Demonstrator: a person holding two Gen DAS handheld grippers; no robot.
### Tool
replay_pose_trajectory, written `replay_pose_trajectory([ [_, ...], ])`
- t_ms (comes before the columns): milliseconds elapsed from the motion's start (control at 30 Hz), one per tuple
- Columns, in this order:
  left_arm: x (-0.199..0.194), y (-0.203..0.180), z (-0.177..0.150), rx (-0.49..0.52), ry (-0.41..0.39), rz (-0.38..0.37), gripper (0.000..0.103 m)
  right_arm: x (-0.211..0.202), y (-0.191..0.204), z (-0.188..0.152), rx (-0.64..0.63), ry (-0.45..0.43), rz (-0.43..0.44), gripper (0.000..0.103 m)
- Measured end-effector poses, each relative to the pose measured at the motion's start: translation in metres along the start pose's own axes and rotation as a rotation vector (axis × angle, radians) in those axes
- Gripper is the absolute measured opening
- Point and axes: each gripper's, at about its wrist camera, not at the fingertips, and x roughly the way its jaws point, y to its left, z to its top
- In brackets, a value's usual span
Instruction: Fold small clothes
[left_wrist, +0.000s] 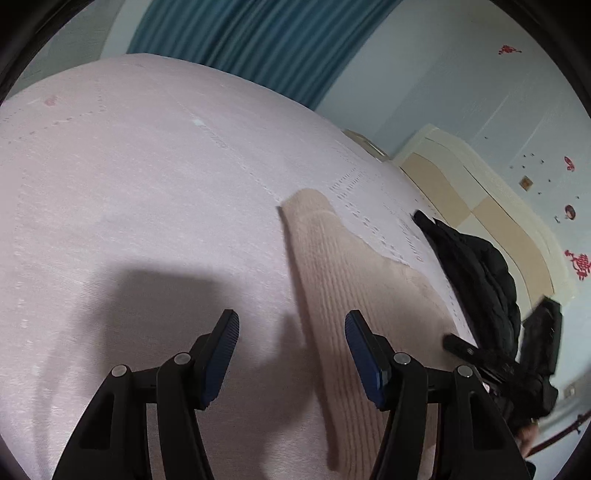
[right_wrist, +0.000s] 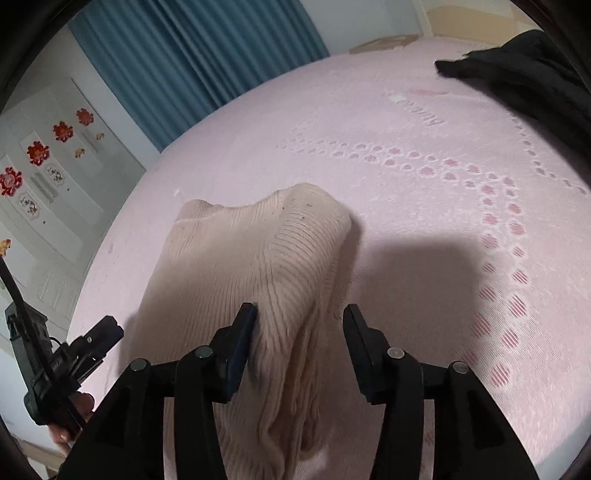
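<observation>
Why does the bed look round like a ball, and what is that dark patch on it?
Both wrist views use fisheye lenses, bending the pink bed cover; left view: the dark patch is a shadow beyond the left claw; right view: another shadow.

Beige ribbed knit garment (right_wrist: 258, 258), lying on the pink bed (right_wrist: 406, 147), partly folded; far end humped up in a rounded fold, near end bunched in loose creases, long narrow strip stretching toward the far side.
</observation>
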Motion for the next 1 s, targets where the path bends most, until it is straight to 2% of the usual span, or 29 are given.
replay_pose_trajectory([
  [267,-0.001,0.002,0.008,0.001,-0.024,-0.003,0.058,0.051,-0.016,0.019,0.093,0.128,0.119,0.071],
  [400,-0.008,0.011,0.013,-0.020,-0.043,-0.013,0.058,0.065,-0.010,0.026,0.066,0.150,0.123,0.073],
  [433,-0.009,0.013,0.014,-0.027,-0.045,-0.015,0.058,0.069,-0.006,0.026,0.050,0.166,0.128,0.071],
  [533,-0.012,0.017,0.016,-0.044,-0.054,-0.025,0.058,0.082,-0.005,0.030,0.099,0.228,0.222,0.051],
  [633,-0.016,0.020,0.018,-0.059,-0.071,-0.024,0.058,0.080,-0.006,0.035,0.122,0.218,0.242,0.038],
  [733,-0.022,0.023,0.019,-0.087,-0.088,-0.039,0.058,0.055,0.003,0.038,0.134,0.169,0.268,0.034],
  [833,-0.029,0.024,0.019,-0.093,-0.106,-0.034,0.058,0.018,0.018,0.047,0.168,0.085,0.309,0.032],
  [933,-0.034,0.029,0.019,-0.113,-0.118,-0.036,0.058,-0.022,0.055,0.059,0.076,-0.011,0.214,0.032],
  [1000,-0.041,0.031,0.020,-0.113,-0.136,-0.024,0.058,-0.037,0.081,0.069,0.014,-0.031,0.092,0.032],
])
